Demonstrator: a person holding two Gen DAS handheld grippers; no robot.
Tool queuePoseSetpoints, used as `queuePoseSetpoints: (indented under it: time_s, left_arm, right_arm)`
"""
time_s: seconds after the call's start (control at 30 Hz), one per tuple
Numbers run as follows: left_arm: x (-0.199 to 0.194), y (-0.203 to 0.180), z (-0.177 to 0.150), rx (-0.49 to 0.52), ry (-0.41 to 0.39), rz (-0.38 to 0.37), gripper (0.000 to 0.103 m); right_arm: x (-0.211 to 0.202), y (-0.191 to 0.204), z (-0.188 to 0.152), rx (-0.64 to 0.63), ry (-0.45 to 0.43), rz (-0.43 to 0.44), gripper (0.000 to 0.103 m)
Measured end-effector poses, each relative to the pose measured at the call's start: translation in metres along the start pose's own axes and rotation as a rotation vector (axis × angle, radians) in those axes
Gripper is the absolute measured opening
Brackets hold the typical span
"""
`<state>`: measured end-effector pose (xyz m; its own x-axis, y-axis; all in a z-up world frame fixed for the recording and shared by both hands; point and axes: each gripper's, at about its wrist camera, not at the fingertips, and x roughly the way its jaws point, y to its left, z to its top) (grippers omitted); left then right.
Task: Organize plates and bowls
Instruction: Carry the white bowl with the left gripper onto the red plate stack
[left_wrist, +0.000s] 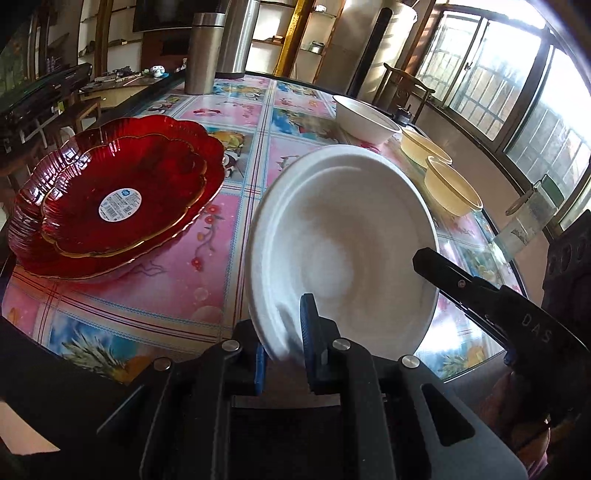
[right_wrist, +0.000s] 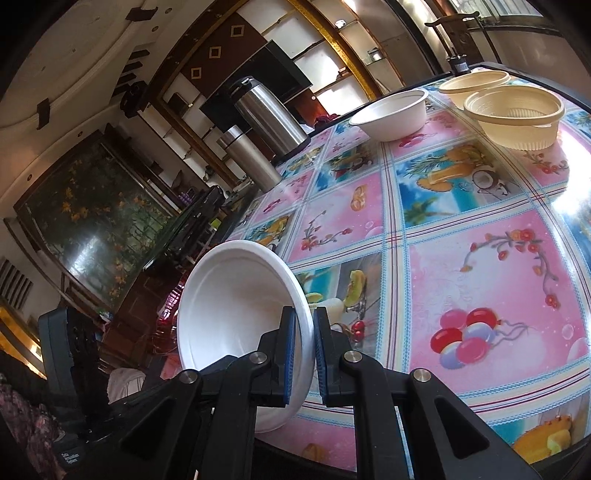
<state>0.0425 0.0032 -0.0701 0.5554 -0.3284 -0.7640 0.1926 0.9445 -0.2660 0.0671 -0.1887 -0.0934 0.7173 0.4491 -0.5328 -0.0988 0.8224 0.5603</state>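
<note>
We see both tools on one white bowl (left_wrist: 343, 251), tilted on edge above the counter (left_wrist: 177, 280). Left tool (left_wrist: 284, 350) pinches the bowl's near rim, blue pads either side of the wall. Right tool (right_wrist: 303, 354) pinches the rim too, one pad inside, one outside; in the left view its black finger (left_wrist: 480, 291) crosses the bowl's right edge. Bowl opening faces left in the right view.

Left of the left tool, well apart from the held bowl: red plates (left_wrist: 118, 195) stacked, smaller on larger, sticker in the middle. Ahead of both tools, far across the counter: a second white bowl (right_wrist: 391, 114) upright, and just right of it two cream bowls (right_wrist: 517, 114), near each other; touching or not, we cannot tell. Far ahead-left of the tools: two steel flasks (right_wrist: 266, 114) at the counter's back edge.
</note>
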Motion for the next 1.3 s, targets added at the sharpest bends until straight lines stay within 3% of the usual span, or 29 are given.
queuePoseSetpoints:
  time_s: [0.53, 1.3]
  left_arm:
    - [-0.039, 0.048, 0.022, -0.069, -0.081, 0.021, 0.014]
    - [-0.021, 0.123, 0.056, -0.230, -0.068, 0.103, 0.014]
  right_arm:
    - [0.025, 0.066, 0.015, -0.070, 0.012, 0.077, 0.010]
    - [0.118, 0.103, 0.031, 0.037, 0.112, 0.160, 0.011]
